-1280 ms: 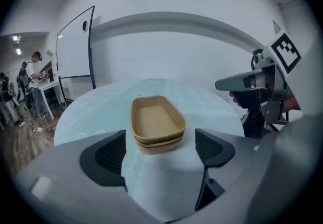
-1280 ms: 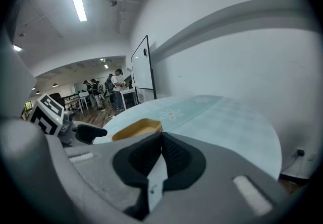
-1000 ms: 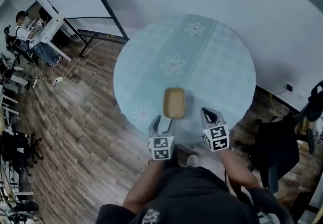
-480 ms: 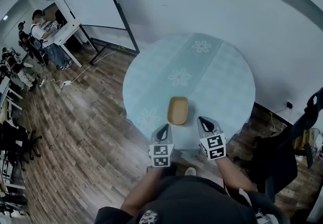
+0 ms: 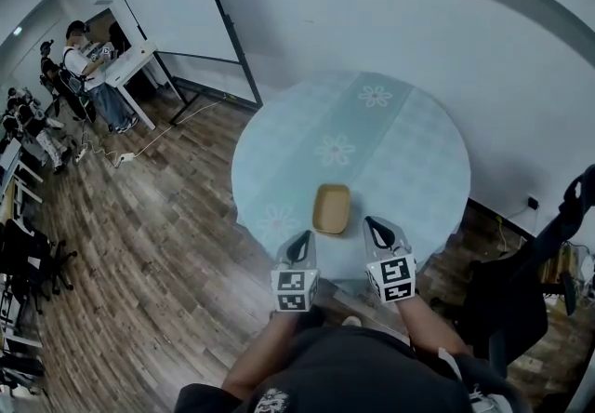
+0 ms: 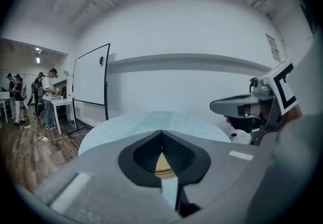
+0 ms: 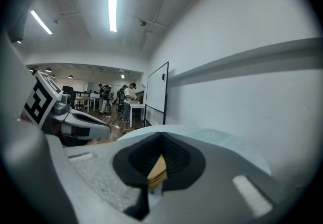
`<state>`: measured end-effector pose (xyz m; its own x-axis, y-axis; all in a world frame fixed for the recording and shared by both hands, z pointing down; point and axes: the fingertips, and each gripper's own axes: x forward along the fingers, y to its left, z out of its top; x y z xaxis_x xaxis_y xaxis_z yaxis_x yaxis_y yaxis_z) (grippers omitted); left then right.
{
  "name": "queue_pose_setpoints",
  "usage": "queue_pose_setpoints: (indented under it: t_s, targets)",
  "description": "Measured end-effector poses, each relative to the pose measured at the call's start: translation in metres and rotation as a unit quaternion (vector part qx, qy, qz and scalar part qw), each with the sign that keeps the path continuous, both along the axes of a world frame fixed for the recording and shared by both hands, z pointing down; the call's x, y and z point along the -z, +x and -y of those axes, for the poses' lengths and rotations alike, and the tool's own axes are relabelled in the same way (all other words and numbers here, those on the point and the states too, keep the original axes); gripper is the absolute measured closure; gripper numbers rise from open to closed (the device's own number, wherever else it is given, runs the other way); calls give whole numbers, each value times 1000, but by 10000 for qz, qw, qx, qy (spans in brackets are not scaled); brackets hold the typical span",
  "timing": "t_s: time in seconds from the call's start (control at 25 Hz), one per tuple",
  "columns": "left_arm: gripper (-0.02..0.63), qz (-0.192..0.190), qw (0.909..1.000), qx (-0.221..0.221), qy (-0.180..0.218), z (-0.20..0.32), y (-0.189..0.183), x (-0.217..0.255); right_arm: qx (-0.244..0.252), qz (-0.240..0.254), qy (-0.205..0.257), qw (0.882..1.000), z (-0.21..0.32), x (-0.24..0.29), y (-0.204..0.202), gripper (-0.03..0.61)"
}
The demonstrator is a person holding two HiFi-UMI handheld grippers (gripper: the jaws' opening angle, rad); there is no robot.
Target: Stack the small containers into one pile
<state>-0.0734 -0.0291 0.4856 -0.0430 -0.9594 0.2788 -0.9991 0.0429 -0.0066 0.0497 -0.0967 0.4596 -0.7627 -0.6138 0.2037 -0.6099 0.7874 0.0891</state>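
container stack [image 5: 332, 208] — both grippers closed

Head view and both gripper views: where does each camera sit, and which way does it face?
Head view: on the person's head, looking steeply down at the table and tan container; both arms, left gripper and right gripper show.
Left gripper view: on the left gripper, facing across the table toward the whiteboard; its shut jaws show.
Right gripper view: likewise on the right gripper; its shut jaws show.
Shared: both gripper views catch the container behind their jaws.
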Motion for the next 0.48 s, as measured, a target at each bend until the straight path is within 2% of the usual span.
queue_pose_setpoints:
  t_s: [0.16, 0.48]
  targets:
    - [609, -95, 9999, -84, 71, 0, -3, 5, -58, 66, -167, 9998, 5, 3, -3, 576]
    - [609, -213, 9995, -151, 196, 3, -9, 11, -119, 119, -76, 9998, 6, 6, -11, 576]
